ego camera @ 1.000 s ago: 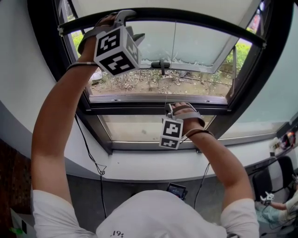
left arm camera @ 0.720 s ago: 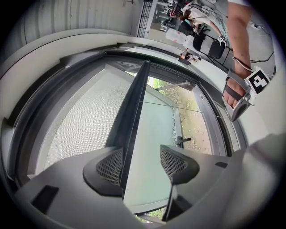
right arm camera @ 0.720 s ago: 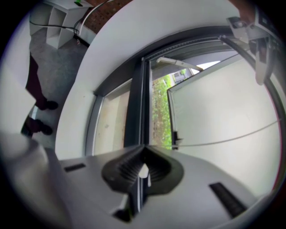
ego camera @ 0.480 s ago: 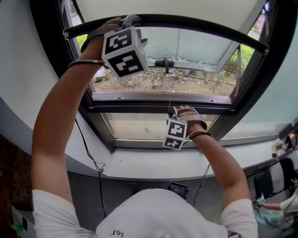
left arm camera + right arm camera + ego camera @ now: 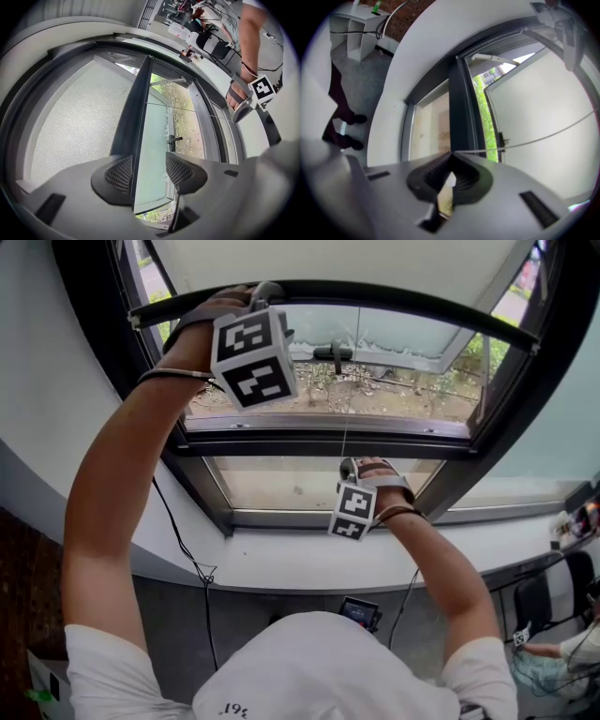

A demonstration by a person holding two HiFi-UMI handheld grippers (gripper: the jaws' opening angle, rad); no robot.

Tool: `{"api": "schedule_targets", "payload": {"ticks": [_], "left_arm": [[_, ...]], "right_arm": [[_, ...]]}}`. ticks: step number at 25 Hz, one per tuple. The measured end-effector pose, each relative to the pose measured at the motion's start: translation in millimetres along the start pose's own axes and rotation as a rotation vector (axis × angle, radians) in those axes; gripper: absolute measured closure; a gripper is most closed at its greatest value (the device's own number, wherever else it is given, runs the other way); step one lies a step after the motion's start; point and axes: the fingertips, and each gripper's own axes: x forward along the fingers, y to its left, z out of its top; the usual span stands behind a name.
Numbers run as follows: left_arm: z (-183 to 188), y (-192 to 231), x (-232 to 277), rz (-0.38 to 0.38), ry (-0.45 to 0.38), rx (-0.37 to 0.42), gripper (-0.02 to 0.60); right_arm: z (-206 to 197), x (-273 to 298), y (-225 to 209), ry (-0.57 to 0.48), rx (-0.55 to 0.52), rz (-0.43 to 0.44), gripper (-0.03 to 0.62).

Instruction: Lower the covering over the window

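The pale roller blind [image 5: 328, 259] ends in a black bottom bar [image 5: 375, 292] across the top of the window. My left gripper [image 5: 267, 292] reaches up to the bar's left end. In the left gripper view the bar [image 5: 138, 103] runs between the jaws of the left gripper [image 5: 149, 172]. They have just been closing, one pad lies against the bar and the other stands off it. Lower down, my right gripper [image 5: 349, 468] is shut on the thin pull cord [image 5: 347, 381]. The cord [image 5: 543, 137] leaves the pinched tips of the right gripper [image 5: 451, 157].
The window has a black frame and a dark handle [image 5: 336, 354] on the pane beyond. A white sill [image 5: 281, 563] runs below it. A small device [image 5: 359, 612] lies on the floor, and a seated person [image 5: 562, 643] is at the right.
Both hands have come down. The right gripper has drawn the cord from the middle rail down to the lower pane, and the blind's bar with the left gripper sits lower over the glass.
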Motion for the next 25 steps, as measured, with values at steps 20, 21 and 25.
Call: {"api": "schedule_targets", "payload": {"ticks": [20, 21, 25], "left_arm": [[-10, -53, 13, -0.089, 0.045, -0.024, 0.345], [-9, -56, 14, -0.091, 0.043, -0.030, 0.345], [-10, -59, 14, -0.084, 0.040, -0.040, 0.345]], "right_arm": [[-26, 15, 50, 0.044, 0.060, 0.079, 0.572], [-28, 16, 52, 0.047, 0.070, 0.083, 0.572], [-30, 18, 54, 0.052, 0.090, 0.090, 0.572]]}}
